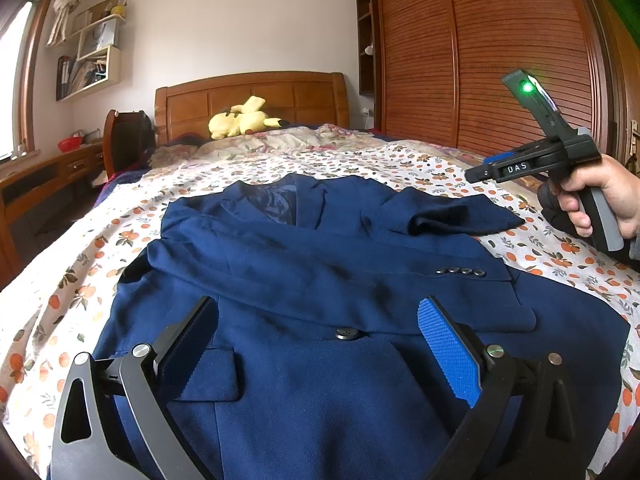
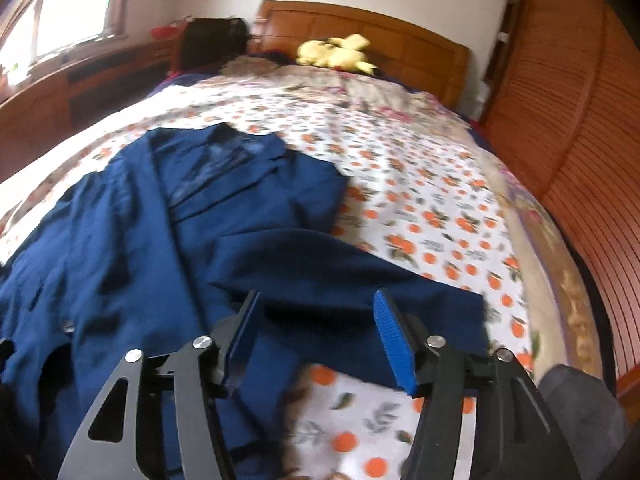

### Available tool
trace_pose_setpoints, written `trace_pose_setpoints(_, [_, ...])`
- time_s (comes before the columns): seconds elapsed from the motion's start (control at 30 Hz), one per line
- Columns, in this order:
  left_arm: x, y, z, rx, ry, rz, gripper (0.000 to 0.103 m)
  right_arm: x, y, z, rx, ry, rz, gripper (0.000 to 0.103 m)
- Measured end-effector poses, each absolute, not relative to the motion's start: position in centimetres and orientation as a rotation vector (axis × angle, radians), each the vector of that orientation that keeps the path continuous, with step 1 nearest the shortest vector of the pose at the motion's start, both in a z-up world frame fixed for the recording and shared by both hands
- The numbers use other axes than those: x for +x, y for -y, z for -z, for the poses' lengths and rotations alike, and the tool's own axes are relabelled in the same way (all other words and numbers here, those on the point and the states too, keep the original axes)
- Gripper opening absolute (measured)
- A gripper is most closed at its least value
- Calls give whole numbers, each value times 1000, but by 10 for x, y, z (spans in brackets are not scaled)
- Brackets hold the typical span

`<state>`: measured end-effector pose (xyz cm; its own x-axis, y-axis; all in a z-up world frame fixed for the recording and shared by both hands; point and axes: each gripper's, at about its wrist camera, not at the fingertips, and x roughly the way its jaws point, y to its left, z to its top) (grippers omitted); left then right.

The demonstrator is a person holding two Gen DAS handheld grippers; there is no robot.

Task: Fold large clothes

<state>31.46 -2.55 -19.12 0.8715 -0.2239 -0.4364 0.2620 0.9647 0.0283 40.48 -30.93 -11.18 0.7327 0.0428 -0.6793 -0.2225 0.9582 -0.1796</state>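
A navy blue suit jacket lies face up on the bed, collar toward the headboard. One sleeve is folded across the chest, its cuff buttons showing. The other sleeve sticks out to the right. My left gripper is open and empty, hovering over the jacket's lower front near a button. My right gripper is open and empty, just above the outstretched sleeve. In the left wrist view the right gripper is held in a hand at the right, above the bed.
The bed has an orange-print sheet. A yellow plush toy lies by the wooden headboard. A slatted wardrobe stands along the right. A desk and a chair stand to the left.
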Motion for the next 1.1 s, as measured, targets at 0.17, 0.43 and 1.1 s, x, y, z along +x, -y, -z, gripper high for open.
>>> trace_pose_setpoints(0.17, [314, 25, 192, 86, -448, 255, 100, 421, 339, 142, -220, -831, -92, 56])
trace_pose_setpoints(0.43, [314, 26, 195, 87, -451, 255, 100, 431, 361, 191, -186, -949, -51, 56])
trace_pose_setpoints(1.1, [311, 21, 190, 75, -456, 264, 100, 433, 358, 149, -214, -752, 96, 1])
